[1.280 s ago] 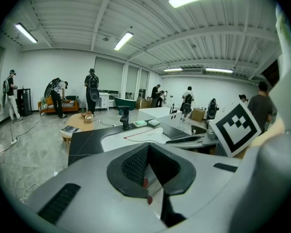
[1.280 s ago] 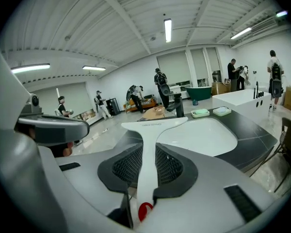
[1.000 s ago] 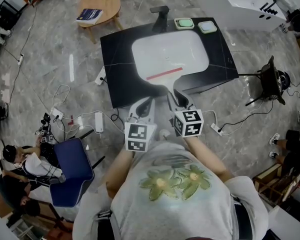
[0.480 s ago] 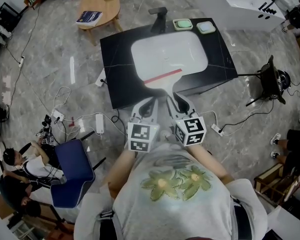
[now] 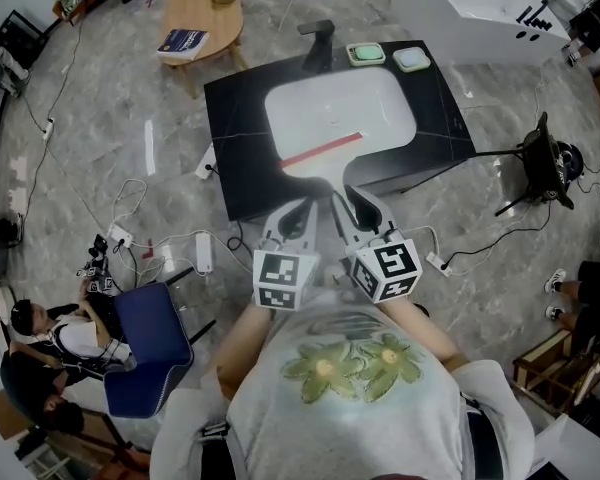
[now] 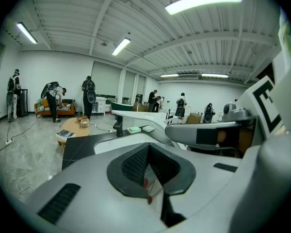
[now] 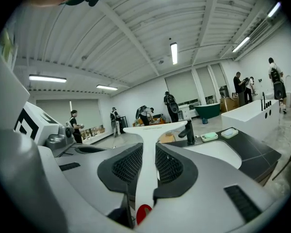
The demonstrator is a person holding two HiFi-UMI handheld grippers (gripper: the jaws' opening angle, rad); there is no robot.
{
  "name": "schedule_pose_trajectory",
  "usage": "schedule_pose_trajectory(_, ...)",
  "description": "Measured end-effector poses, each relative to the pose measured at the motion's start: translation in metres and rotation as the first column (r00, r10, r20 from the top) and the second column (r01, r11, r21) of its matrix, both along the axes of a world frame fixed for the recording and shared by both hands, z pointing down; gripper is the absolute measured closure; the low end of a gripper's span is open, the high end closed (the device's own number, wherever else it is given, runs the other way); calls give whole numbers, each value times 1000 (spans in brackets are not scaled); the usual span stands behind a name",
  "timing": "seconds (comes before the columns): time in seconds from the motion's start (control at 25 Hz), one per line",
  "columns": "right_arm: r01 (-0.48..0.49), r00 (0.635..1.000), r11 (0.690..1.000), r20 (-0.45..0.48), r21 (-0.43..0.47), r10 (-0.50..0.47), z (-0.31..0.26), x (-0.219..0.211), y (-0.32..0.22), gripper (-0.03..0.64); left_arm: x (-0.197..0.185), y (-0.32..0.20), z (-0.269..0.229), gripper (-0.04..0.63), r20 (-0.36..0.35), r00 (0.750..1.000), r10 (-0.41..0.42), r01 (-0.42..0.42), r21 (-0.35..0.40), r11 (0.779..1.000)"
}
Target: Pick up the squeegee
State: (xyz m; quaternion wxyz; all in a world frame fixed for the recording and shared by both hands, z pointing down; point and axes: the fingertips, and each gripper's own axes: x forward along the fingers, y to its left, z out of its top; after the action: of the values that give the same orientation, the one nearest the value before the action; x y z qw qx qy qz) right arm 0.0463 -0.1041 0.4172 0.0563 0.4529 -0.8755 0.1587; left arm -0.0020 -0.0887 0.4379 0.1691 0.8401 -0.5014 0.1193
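Note:
The squeegee (image 5: 321, 151) has a red blade and a white handle and hangs over the white basin (image 5: 370, 98) of the black sink counter (image 5: 242, 108). My right gripper (image 5: 346, 192) is shut on the handle's near end. In the right gripper view (image 7: 149, 152) the white handle (image 7: 148, 164) runs up between the pads to the T-shaped head. My left gripper (image 5: 302, 206) is beside it on the left, at the counter's near edge, with nothing in it. In the left gripper view (image 6: 148, 147) its pads meet at the tips, and the squeegee (image 6: 136, 116) shows ahead.
A black faucet (image 5: 318, 36) and two soap dishes (image 5: 367, 50) stand at the counter's far edge. A wooden table (image 5: 205, 13) is far left, a white tub (image 5: 480, 8) far right. A blue chair (image 5: 145, 343) and cables lie at the left, a black stand (image 5: 540, 158) at the right.
My right gripper has risen with the squeegee in it, and the red blade has lifted over the basin. The left gripper has stayed about where it was.

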Motion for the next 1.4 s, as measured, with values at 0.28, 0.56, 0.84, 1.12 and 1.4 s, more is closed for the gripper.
schedule_pose_trajectory(0.28, 15, 1000, 999, -17, 38, -14, -8, -4, 3, 529, 2, 0, -5, 586, 2, 1000, 2, -2, 15, 1000)
schedule_pose_trajectory(0.56, 24, 998, 998, -52, 57, -21, -10, -8, 5, 531, -2, 3, -6, 586, 0, 1000, -7, 7, 15, 1000)
schedule_pose_trajectory(0.84, 37, 997, 996, -68, 76, -32, -12, -10, 8, 531, -1, 5, -6, 586, 2, 1000, -12, 12, 17, 1000)
schedule_pose_trajectory(1.12, 45, 997, 996, -70, 79, -40, -12, -11, 10, 531, -1, 6, -6, 586, -1, 1000, -19, 19, 17, 1000)
schedule_pose_trajectory(1.4, 47, 996, 996, -79, 82, -40, -12, -11, 13, 531, -1, 10, -7, 586, -2, 1000, -19, 19, 19, 1000)
